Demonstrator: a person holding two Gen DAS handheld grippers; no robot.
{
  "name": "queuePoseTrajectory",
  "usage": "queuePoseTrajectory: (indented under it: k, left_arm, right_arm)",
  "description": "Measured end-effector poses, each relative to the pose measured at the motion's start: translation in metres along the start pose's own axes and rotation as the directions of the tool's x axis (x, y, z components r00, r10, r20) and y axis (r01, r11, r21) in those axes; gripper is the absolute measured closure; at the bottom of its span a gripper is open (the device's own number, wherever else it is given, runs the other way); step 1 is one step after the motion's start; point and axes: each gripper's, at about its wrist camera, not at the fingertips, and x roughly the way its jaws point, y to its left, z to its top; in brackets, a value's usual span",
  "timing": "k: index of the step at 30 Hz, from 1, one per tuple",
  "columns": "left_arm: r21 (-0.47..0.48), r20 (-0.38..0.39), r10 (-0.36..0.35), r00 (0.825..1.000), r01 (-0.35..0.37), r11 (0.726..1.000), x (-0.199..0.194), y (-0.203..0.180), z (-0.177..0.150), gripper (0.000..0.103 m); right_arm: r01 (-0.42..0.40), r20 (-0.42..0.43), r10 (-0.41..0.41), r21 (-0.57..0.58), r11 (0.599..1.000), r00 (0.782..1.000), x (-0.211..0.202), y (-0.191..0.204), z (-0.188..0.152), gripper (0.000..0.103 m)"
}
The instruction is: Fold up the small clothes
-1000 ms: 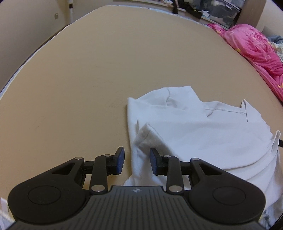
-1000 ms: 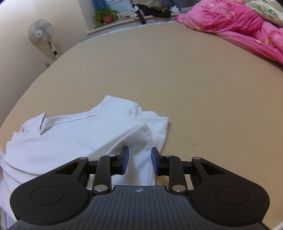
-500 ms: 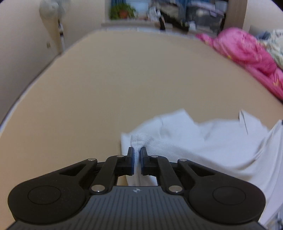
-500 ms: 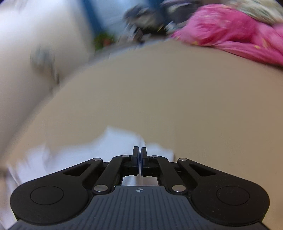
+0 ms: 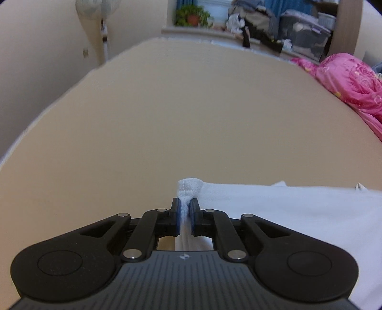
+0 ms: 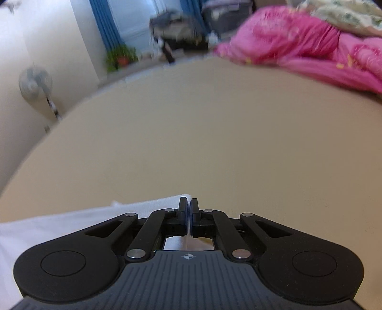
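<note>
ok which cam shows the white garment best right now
The left wrist view: the white garment spreads wide to the right, its bunched corner pinched in the left gripper. The right wrist view shows only a blurred strip of it beside the shut right gripper.

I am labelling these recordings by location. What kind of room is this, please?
Most likely a bedroom at home. The white garment lies on a wide tan mattress, a pink quilt is bunched at its far side, and a standing fan and a potted plant stand by the wall.
</note>
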Motion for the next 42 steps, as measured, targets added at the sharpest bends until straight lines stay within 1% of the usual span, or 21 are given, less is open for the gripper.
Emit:
queuePoseTrajectory:
  k: [3, 6, 8, 10, 13, 16, 20, 21, 22, 23, 24, 25, 26, 28, 30, 33, 35, 36, 38, 40, 42]
  left_arm:
    - [-0.034, 0.009, -0.012, 1.0, 0.013, 0.999, -0.009, 0.009, 0.001, 0.092]
    - [-0.079, 0.002, -0.045, 0.999, 0.045, 0.996, -0.02, 0.018, 0.001, 0.091]
    - [-0.107, -0.016, -0.063, 0.998, 0.061, 0.992, -0.031, 0.021, 0.0, 0.091]
    - [-0.121, -0.061, -0.089, 0.994, 0.081, 0.989, -0.046, 0.018, -0.005, 0.089]
    - [-0.082, -0.173, -0.109, 0.979, 0.095, 0.992, -0.071, 0.01, -0.018, 0.077]
    - [-0.024, -0.237, -0.086, 0.968, 0.082, 0.996, -0.099, 0.007, -0.044, 0.072]
    - [-0.036, -0.286, -0.094, 0.954, 0.088, 0.996, -0.111, 0.013, -0.089, 0.068]
    - [-0.057, -0.328, -0.09, 0.94, 0.075, 0.996, -0.105, 0.013, -0.1, 0.07]
    - [-0.091, -0.36, -0.104, 0.927, 0.076, 0.993, -0.101, 0.014, -0.105, 0.078]
    - [-0.111, -0.354, -0.113, 0.928, 0.079, 0.991, -0.1, 0.015, -0.107, 0.087]
    - [-0.096, -0.35, -0.086, 0.933, 0.055, 0.994, -0.099, 0.013, -0.108, 0.099]
    - [-0.075, -0.351, -0.064, 0.934, 0.04, 0.996, -0.098, 0.012, -0.109, 0.1]
    - [-0.066, -0.351, -0.059, 0.935, 0.038, 0.997, -0.098, 0.013, -0.109, 0.1]
    - [-0.075, -0.329, -0.059, 0.942, 0.036, 0.997, -0.104, 0.017, -0.106, 0.1]
    - [-0.117, -0.299, -0.086, 0.95, 0.053, 0.992, -0.115, 0.027, -0.106, 0.1]
    - [-0.101, -0.307, -0.048, 0.95, 0.017, 0.995, -0.117, 0.03, -0.115, 0.099]
    - [-0.042, -0.234, 0.03, 0.972, -0.041, 0.998, -0.131, 0.03, -0.113, 0.099]
    - [-0.025, -0.175, 0.031, 0.984, -0.035, 0.999, -0.143, 0.029, -0.111, 0.098]
    - [-0.021, -0.103, -0.02, 0.995, 0.018, 1.0, -0.162, 0.028, -0.111, 0.093]
    - [0.009, -0.099, -0.058, 0.993, 0.059, 0.998, -0.163, 0.024, -0.113, 0.092]
    - [0.043, -0.142, -0.073, 0.987, 0.08, 0.996, -0.153, 0.016, -0.116, 0.092]
  right_arm:
    - [0.043, -0.019, -0.042, 0.018, 0.999, 0.999, 0.005, -0.002, 0.0, 0.098]
    - [0.017, 0.002, -0.017, 0.052, 0.999, 1.0, -0.01, -0.008, 0.003, 0.097]
    - [-0.002, 0.006, 0.001, 0.092, 0.996, 1.0, -0.024, -0.013, 0.002, 0.092]
    - [-0.031, -0.002, 0.032, 0.161, 0.987, 0.999, -0.04, -0.022, 0.002, 0.079]
    - [-0.066, -0.032, 0.075, 0.224, 0.972, 0.997, -0.07, -0.028, -0.008, 0.078]
    - [-0.067, -0.097, 0.087, 0.197, 0.978, 0.991, -0.099, -0.025, -0.029, 0.078]
    - [-0.017, -0.242, 0.031, 0.06, 0.998, 0.97, -0.121, -0.014, -0.07, 0.074]
    - [-0.009, -0.268, 0.021, 0.044, 0.999, 0.963, -0.124, -0.014, -0.079, 0.073]
    - [-0.003, -0.288, 0.014, 0.039, 0.999, 0.957, -0.125, -0.014, -0.088, 0.073]
    - [0.004, -0.303, 0.007, 0.036, 0.999, 0.953, -0.125, -0.014, -0.096, 0.073]
    - [0.011, -0.305, -0.002, 0.029, 1.0, 0.952, -0.124, -0.017, -0.1, 0.075]
    - [0.017, -0.301, -0.012, 0.014, 1.0, 0.953, -0.123, -0.017, -0.101, 0.094]
    - [0.016, -0.298, -0.015, -0.002, 1.0, 0.955, -0.123, -0.016, -0.104, 0.098]
    - [0.004, -0.256, -0.002, 0.004, 1.0, 0.967, -0.13, -0.019, -0.103, 0.099]
    - [-0.01, -0.211, 0.026, 0.077, 0.997, 0.977, -0.143, -0.029, -0.101, 0.1]
    - [0.015, -0.238, 0.023, 0.157, 0.987, 0.971, -0.142, -0.04, -0.105, 0.099]
    - [0.081, -0.241, -0.045, 0.141, 0.987, 0.97, -0.145, -0.036, -0.111, 0.099]
    - [0.128, -0.202, -0.105, 0.105, 0.986, 0.974, -0.154, -0.031, -0.111, 0.097]
    - [0.15, -0.098, -0.144, 0.054, 0.987, 0.985, -0.171, -0.022, -0.107, 0.095]
    - [0.084, -0.02, -0.083, 0.035, 0.996, 0.996, -0.184, -0.017, -0.105, 0.095]
    - [-0.012, -0.043, 0.013, 0.023, 1.0, 0.999, -0.179, -0.015, -0.106, 0.095]
